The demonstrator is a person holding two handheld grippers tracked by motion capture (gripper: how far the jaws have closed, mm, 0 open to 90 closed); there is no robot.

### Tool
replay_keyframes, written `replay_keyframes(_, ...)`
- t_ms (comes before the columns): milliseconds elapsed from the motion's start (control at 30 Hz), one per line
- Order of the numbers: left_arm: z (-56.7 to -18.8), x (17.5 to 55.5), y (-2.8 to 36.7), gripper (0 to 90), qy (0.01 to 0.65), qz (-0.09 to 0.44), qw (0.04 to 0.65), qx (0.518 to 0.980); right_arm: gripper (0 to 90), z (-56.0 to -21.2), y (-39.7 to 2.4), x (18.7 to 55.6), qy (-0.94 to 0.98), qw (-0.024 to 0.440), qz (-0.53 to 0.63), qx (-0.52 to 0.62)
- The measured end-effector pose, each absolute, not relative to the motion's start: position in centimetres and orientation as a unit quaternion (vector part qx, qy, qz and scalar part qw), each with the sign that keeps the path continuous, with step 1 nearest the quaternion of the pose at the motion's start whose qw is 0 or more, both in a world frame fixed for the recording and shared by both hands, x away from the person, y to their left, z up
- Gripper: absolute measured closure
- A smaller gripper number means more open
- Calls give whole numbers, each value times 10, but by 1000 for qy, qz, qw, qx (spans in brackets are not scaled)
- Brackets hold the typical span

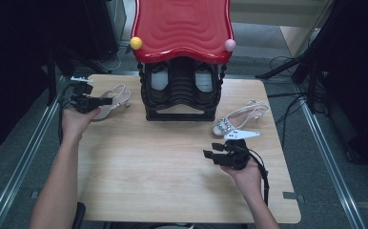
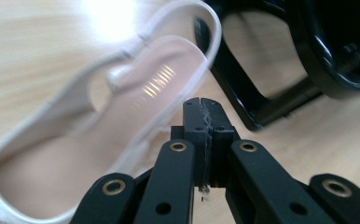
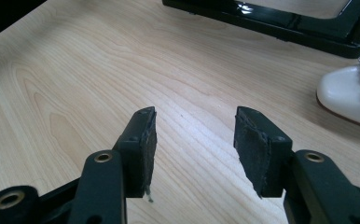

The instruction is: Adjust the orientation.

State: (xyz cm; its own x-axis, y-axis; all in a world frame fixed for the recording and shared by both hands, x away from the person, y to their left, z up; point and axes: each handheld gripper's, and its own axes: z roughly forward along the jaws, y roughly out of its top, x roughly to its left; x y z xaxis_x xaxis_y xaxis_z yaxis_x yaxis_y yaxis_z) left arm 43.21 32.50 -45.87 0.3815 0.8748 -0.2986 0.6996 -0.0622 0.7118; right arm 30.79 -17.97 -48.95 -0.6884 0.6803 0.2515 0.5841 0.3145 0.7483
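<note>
A pale open-toe sandal (image 1: 118, 97) lies at the table's far left, seen close in the left gripper view as a blurred beige insole with white straps (image 2: 122, 121). My left gripper (image 1: 109, 100) is beside its near edge, jaws pressed together (image 2: 201, 106) with nothing visible between the pads. A second white sandal (image 1: 241, 116) with a sparkly toe band lies at the right; its toe (image 3: 346, 91) shows in the right gripper view. My right gripper (image 1: 210, 150) hovers over bare wood in front of that sandal, jaws apart (image 3: 194, 135) and nothing in them.
A black shoe rack (image 1: 182, 98) with a red wavy top (image 1: 182, 24) stands at the back centre of the wooden table (image 1: 172, 181), a dark pair of shoes inside. Its black frame (image 2: 262, 93) is close to the left sandal. Its base bar (image 3: 280, 21) lies beyond my right gripper.
</note>
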Motion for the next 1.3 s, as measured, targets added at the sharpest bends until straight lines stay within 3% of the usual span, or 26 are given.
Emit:
replay_keyframes(867, -489, 452, 352, 900, 601, 103, 414, 676, 499, -495, -181, 308, 811, 46, 427, 396)
replay_keyframes(1300, -501, 451, 344, 900, 592, 54, 370, 714, 497, -496, -179, 311, 816, 43, 422, 391)
